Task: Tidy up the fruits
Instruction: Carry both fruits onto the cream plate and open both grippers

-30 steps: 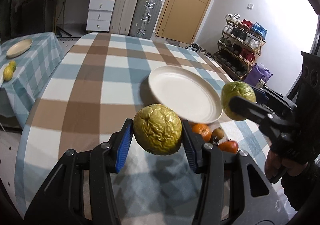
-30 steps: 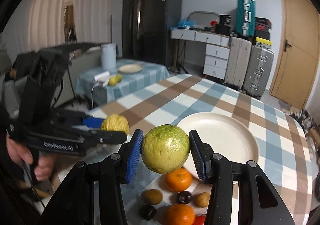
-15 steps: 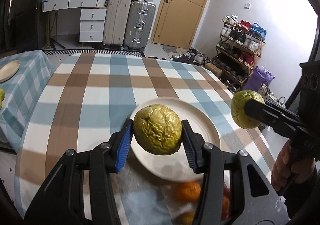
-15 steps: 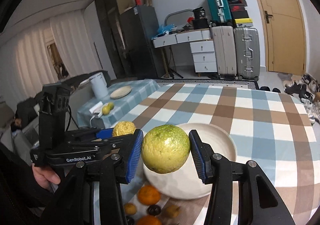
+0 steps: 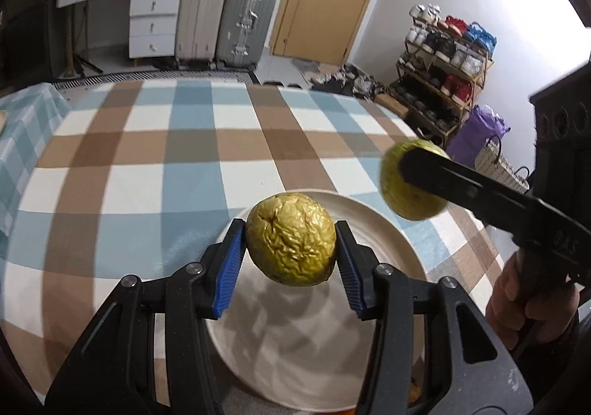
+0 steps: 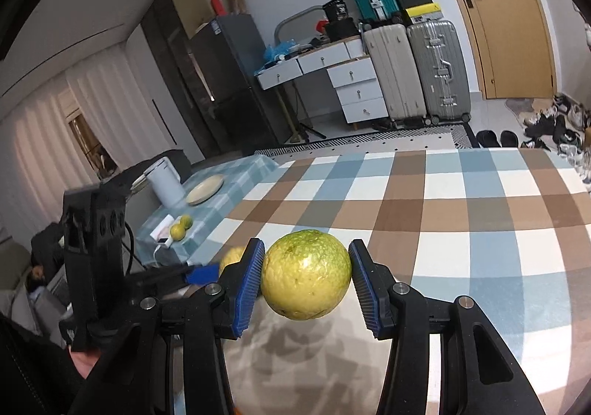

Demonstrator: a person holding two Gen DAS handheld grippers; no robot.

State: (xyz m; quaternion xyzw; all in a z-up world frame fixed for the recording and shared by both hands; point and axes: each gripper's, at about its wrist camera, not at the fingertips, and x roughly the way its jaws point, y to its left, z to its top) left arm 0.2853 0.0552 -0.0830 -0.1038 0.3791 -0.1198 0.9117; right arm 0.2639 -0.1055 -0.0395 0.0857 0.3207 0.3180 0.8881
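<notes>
Held above the near half of the white plate [image 5: 402, 256], the left gripper [image 5: 291, 259] pinches a wrinkled yellow fruit [image 5: 291, 243] while the right gripper [image 6: 306, 282] pinches a pebbled green fruit [image 6: 306, 280] to its right, both looking light, firm and best clamped across the middle.

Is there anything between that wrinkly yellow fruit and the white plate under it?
Nothing: in the left wrist view the wrinkled yellow fruit, clamped in the left tool, hangs over the white plate, with only its shadow on the bare plate.
</notes>
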